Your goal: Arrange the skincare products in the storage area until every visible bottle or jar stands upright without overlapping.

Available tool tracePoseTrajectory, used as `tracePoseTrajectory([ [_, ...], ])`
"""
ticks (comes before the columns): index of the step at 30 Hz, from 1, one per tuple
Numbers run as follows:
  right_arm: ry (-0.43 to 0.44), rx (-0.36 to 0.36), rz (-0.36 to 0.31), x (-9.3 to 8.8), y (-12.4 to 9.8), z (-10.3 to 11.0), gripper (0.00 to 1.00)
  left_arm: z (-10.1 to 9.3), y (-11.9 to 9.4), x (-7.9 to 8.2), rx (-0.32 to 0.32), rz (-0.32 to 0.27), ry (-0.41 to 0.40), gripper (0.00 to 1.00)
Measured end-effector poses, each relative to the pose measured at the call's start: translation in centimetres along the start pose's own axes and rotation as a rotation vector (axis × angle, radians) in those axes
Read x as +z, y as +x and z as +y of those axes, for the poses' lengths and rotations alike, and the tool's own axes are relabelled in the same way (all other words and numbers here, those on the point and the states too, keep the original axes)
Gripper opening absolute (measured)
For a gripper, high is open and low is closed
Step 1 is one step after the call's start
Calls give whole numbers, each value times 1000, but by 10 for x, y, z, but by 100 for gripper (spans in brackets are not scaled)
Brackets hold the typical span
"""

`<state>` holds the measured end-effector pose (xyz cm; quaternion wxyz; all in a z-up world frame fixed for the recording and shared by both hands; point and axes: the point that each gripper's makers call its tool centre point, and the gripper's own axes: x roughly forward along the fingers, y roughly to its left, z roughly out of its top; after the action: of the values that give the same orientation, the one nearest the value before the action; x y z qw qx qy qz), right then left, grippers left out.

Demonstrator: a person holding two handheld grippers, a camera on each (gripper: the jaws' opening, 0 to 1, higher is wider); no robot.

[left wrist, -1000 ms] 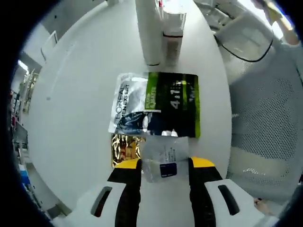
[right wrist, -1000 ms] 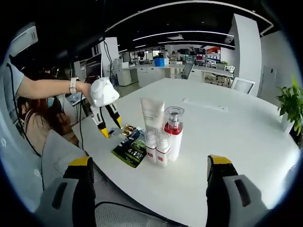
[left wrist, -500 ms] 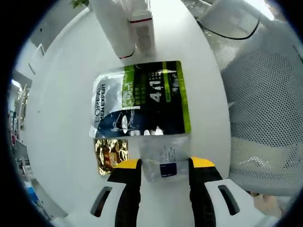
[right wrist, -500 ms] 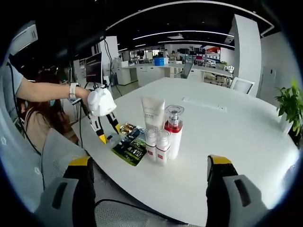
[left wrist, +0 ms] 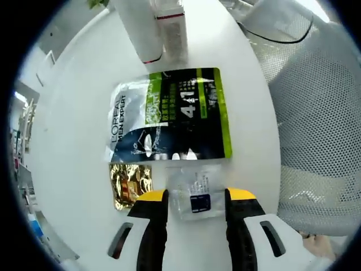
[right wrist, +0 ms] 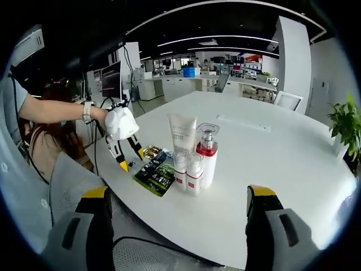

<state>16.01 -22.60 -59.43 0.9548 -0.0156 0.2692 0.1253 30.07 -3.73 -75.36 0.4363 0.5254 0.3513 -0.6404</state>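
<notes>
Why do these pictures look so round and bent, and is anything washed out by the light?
Left gripper view: fisheye bending curves the white table edge; glare whitens its top, and the glossy green-and-black sachet shines. Right gripper view: straight ceiling light strips bow into arcs; the ceiling is dark, the tabletop bright.

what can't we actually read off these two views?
- Left gripper view: white tube and red-banded bottle are cut off by the top edge, so their tops can't be seen.
- Left gripper view: the clear sachet lies between the left gripper jaws; contact can't be told.
- Right gripper view: the sachets beside the green pouch are too small to make out.
</notes>
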Motion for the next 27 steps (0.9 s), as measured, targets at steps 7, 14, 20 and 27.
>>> tracePoseTrajectory([
  [7,-13,12,7,1,2,3,100,0,0,1,-5,-38,5,37],
  [14,-24,15,5,3,2,4,100,3,0,2,4,-61,-16,41],
  [20,-21,14,9,1,1,4,100,-1,0,6,3,-69,-5,42],
  [27,-26,17,19,-1,1,5,100,-2,1,7,-4,-73,10,41],
])
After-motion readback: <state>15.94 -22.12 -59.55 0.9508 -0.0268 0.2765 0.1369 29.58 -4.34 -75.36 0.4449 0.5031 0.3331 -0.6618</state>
